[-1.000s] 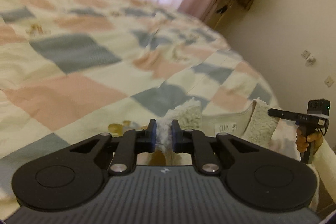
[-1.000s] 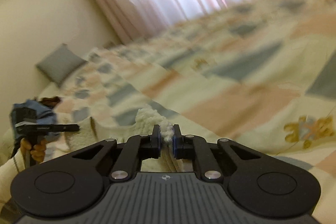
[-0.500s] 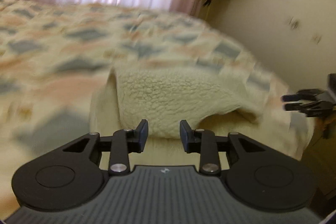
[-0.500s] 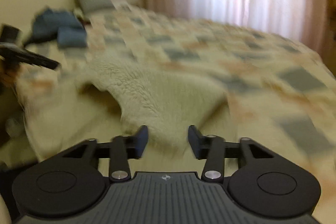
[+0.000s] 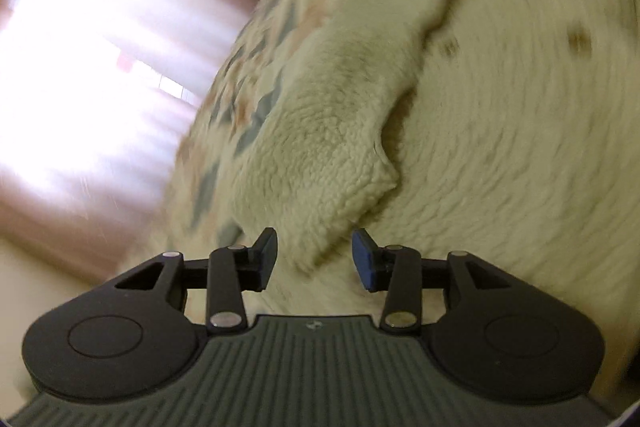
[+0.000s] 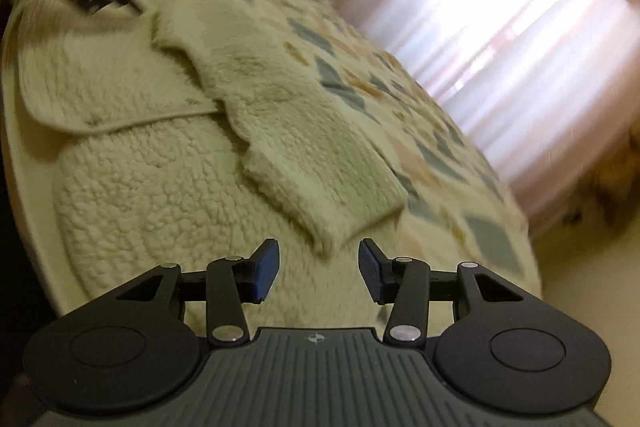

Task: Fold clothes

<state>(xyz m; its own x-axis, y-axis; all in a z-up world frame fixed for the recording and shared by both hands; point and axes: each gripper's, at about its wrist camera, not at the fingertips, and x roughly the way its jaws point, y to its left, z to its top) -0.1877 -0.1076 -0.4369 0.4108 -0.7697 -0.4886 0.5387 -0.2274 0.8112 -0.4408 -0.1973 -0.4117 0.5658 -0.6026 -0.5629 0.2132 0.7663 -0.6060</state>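
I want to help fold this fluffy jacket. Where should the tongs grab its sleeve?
Probably grip the sleeve at its loose cuff end, coming straight in from the near side. That free edge lies on top of the fleece jacket, right before the open right tongs, so thin fingers could likely pinch it.

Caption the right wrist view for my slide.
Open right gripper above a cream fleece garment on the patchwork bedspread.

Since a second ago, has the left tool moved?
Yes. The left tool was shut on the fleece garment facing the curtain; it is now open and rolled, so the curtain sits at its left, not ahead.
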